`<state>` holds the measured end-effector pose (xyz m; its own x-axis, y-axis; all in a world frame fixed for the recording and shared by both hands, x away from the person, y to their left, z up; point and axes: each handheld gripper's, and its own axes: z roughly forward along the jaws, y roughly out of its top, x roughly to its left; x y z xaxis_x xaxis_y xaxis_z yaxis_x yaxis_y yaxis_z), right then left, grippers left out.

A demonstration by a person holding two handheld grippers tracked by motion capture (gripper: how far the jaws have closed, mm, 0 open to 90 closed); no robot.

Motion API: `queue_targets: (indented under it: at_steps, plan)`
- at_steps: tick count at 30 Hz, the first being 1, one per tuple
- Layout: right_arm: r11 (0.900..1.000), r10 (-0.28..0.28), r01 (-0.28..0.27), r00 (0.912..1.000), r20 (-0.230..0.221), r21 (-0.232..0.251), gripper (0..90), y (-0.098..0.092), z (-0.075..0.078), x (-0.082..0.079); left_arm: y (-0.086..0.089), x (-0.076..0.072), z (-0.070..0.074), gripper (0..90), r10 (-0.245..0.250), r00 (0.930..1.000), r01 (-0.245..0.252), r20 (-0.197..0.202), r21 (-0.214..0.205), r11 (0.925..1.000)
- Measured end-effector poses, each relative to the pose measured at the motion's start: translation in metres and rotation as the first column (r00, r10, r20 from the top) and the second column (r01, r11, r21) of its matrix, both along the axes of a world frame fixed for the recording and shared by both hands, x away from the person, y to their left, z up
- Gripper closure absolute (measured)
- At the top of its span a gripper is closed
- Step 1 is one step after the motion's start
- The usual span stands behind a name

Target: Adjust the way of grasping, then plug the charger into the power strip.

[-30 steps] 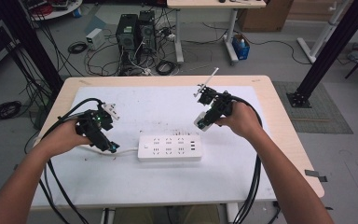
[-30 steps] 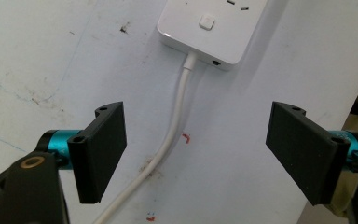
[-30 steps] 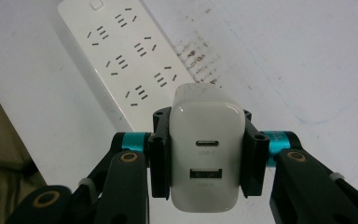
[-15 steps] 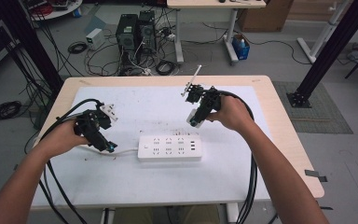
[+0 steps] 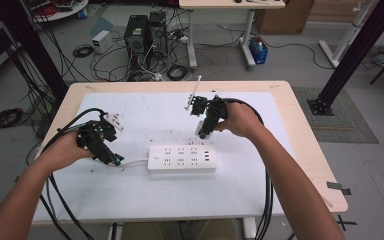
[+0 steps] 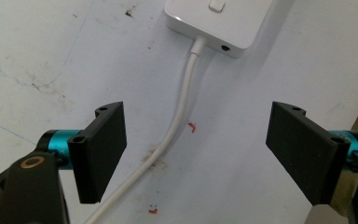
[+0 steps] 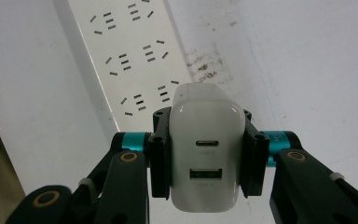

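The wooden-edged bench (image 5: 300,150), covered by a scuffed white sheet, carries a long white glossy plastic power strip (image 5: 182,158) lying flat near its middle, sockets up. From the strip's left end a smooth round white cord (image 6: 179,116) curves away between the left claw's (image 5: 114,160) wide-open, empty jaws, which hover low above it. The right claw (image 5: 202,133) is clamped tight on a white rounded plastic USB charger (image 7: 206,154), matte black pads on both flanks, two ports facing the camera. Since a second ago this hand has carried the charger leftward and nearer the strip, so it now hangs just above the right-hand sockets: the plugging-in looks close, pending alignment of the prongs, which are hidden.
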<state>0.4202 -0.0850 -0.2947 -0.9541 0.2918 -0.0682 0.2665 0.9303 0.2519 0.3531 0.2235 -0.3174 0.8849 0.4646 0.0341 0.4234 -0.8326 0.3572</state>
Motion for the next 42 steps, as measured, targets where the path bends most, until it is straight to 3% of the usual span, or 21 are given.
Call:
queue_targets:
  at_steps: [4, 9, 30, 35, 42]
  plan:
    - [0.9975, 0.056, -0.056, 0.9984, -0.002, -0.043, 62.3, 0.010, -0.011, -0.001, 0.002, -0.001, -0.004, 20.3, -0.004, 1.0000, 0.004, -0.002, 0.002, 1.0000]
    - [0.9953, 0.083, -0.084, 0.9965, -0.011, -0.049, 62.2, 0.017, -0.017, -0.001, 0.004, -0.002, -0.005, 20.3, 0.001, 1.0000, -0.001, -0.001, -0.001, 1.0000]
    - [0.9928, 0.105, -0.105, 0.9944, -0.014, -0.057, 62.2, 0.025, -0.020, -0.004, 0.011, -0.012, -0.004, 20.3, 0.036, 0.9991, -0.035, 0.024, -0.034, 0.9988]
    - [0.9930, 0.094, -0.095, 0.9953, -0.025, -0.069, 62.2, 0.027, -0.024, 0.000, 0.014, -0.013, -0.004, 20.3, 0.040, 0.9990, -0.039, 0.022, -0.032, 0.9987]
    - [0.9891, 0.119, -0.122, 0.9921, -0.039, -0.083, 62.2, 0.033, -0.034, 0.004, 0.016, -0.012, -0.007, 20.3, 0.046, 0.9988, -0.045, 0.016, -0.027, 0.9986]
